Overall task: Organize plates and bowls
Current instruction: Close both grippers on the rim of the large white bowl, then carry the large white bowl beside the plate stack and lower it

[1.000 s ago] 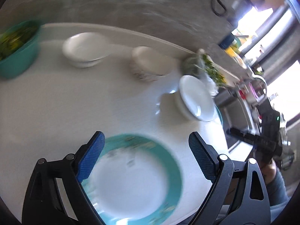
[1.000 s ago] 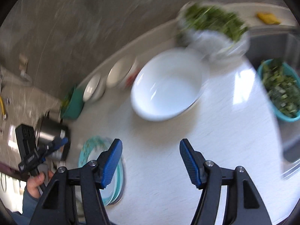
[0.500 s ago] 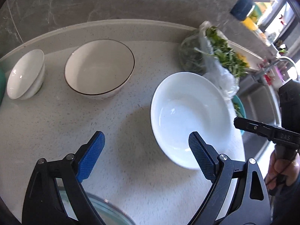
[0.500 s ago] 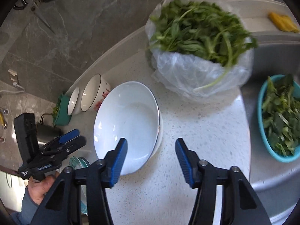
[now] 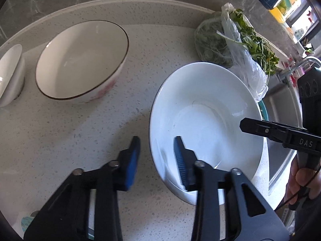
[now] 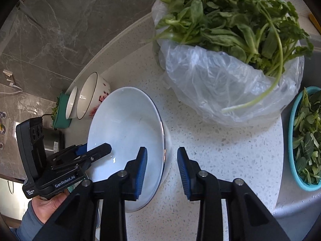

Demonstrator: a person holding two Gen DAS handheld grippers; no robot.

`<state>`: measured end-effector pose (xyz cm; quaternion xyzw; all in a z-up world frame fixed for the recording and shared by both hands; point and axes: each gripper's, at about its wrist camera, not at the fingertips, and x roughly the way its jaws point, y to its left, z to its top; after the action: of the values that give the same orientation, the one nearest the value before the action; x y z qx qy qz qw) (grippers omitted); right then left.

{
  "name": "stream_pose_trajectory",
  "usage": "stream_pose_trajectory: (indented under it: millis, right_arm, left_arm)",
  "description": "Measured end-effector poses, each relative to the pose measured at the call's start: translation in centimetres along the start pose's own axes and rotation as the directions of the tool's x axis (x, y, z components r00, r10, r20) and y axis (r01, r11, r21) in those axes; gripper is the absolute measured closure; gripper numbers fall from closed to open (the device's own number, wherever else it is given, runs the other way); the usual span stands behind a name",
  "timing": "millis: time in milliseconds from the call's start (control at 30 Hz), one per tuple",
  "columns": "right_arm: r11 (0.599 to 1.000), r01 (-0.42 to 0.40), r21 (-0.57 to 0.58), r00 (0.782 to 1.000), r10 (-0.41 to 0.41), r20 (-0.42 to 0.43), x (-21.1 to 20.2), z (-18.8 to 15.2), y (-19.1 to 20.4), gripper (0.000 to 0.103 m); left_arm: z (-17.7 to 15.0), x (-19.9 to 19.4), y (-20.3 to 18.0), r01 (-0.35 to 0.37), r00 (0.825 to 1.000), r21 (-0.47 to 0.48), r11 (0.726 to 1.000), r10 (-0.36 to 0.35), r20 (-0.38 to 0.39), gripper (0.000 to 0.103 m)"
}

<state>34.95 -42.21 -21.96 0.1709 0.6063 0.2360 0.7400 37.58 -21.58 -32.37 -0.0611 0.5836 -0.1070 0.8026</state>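
Both claws have moved across the speckled white counter (image 5: pixel 84 140) to the wide white ceramic dish (image 5: pixel 204 124), and their jaws have just been closing. I judge a two-handed lift is starting. The left gripper (image 5: pixel 157 150) straddles the dish's near-left rim, one pad inside, one outside, not yet pressing. The right gripper (image 6: pixel 162 166) straddles the opposite rim the same way, also unclenched. The dark-rimmed cream bowl (image 5: pixel 80 60) stands beyond the left claw.
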Motion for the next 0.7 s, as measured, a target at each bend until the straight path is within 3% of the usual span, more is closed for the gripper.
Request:
stream_pose_trajectory:
  millis: [33, 100, 167, 467, 700]
  right_arm:
    - [1.000, -0.005, -0.003, 1.000, 0.005, -0.003, 0.1, 0.0, 0.1, 0.076]
    - [1.000, 0.000, -0.007, 1.000, 0.000, -0.008, 0.2, 0.0, 0.2, 0.079]
    - [1.000, 0.000, -0.004, 1.000, 0.000, -0.010, 0.2, 0.1, -0.1, 0.086]
    - [0.997, -0.066, 0.047, 0.997, 0.067, -0.026, 0.4, 0.2, -1.1, 0.085]
    - [0.995, -0.078, 0.069, 0.996, 0.080, -0.028, -0.1, 0.0, -1.6, 0.085]
  left_arm:
    - [0.0, 0.2, 0.1, 0.016, 1.000, -0.001, 1.000, -0.016, -0.001, 0.078]
    - [0.1, 0.5, 0.3, 0.038, 0.999, 0.003, 0.999, -0.038, -0.011, 0.087]
    - [0.4, 1.0, 0.4, 0.055, 0.998, 0.008, 0.998, -0.055, -0.016, 0.087]
    - [1.7, 2.3, 1.6, 0.166, 0.984, -0.031, 0.986, -0.167, -0.059, 0.093]
    - [1.6, 2.4, 1.1, 0.165, 0.983, -0.039, 0.985, -0.168, -0.072, 0.093]
